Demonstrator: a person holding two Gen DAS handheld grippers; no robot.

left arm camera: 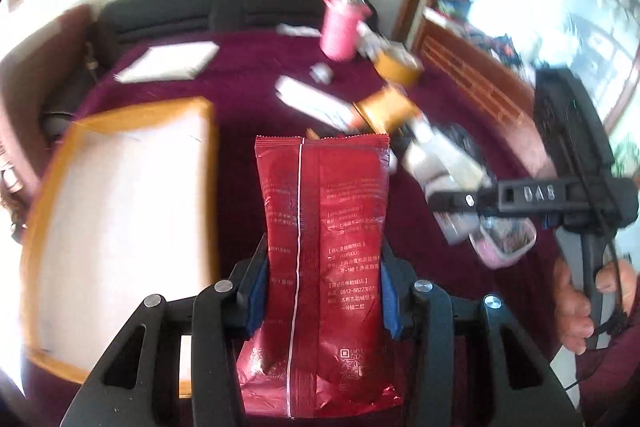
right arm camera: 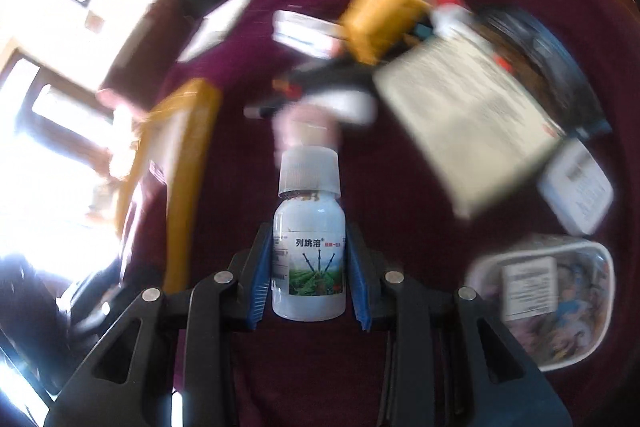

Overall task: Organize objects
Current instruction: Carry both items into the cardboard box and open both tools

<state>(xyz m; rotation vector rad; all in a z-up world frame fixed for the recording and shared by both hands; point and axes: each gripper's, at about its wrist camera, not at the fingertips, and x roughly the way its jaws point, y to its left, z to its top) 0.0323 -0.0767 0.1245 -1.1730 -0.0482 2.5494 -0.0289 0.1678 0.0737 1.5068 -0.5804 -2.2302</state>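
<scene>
here the left gripper [left arm camera: 324, 287] has its blue ribbed fingers [left arm camera: 256, 291] pressed into both sides of a red foil packet [left arm camera: 324, 247], pinching its waist so the glossy film creases inward. the packet stands lengthwise between them, flat and crinkled, with a thin white seam down its middle, small white print and a serrated top edge. it hangs above the tabletop [left arm camera: 240, 75], which is covered in deep maroon cloth with a soft, velvety look.

to the left of the packet lies a shallow rectangular tray [left arm camera: 120, 211] with a yellow-orange rim and pale flat bottom. farther back stand a pink ridged cylinder cup [left arm camera: 340, 27] and a roll of tan tape [left arm camera: 400, 65], both blurred.

the right gripper [right arm camera: 308, 275] clamps a small white plastic bottle [right arm camera: 308, 267] by its rounded body, blue pads tight on either side. the bottle is upright in the view, smooth and cylindrical, with a ribbed translucent screw cap [right arm camera: 310, 171] and a printed label showing green fields. beyond it the cloth carries a blurred cream box [right arm camera: 468, 131] and, lower right, a clear soft pouch [right arm camera: 548, 299] with rounded corners.

in the left wrist view a hand [left arm camera: 576, 303] grips the other gripper's black handle at right.
</scene>
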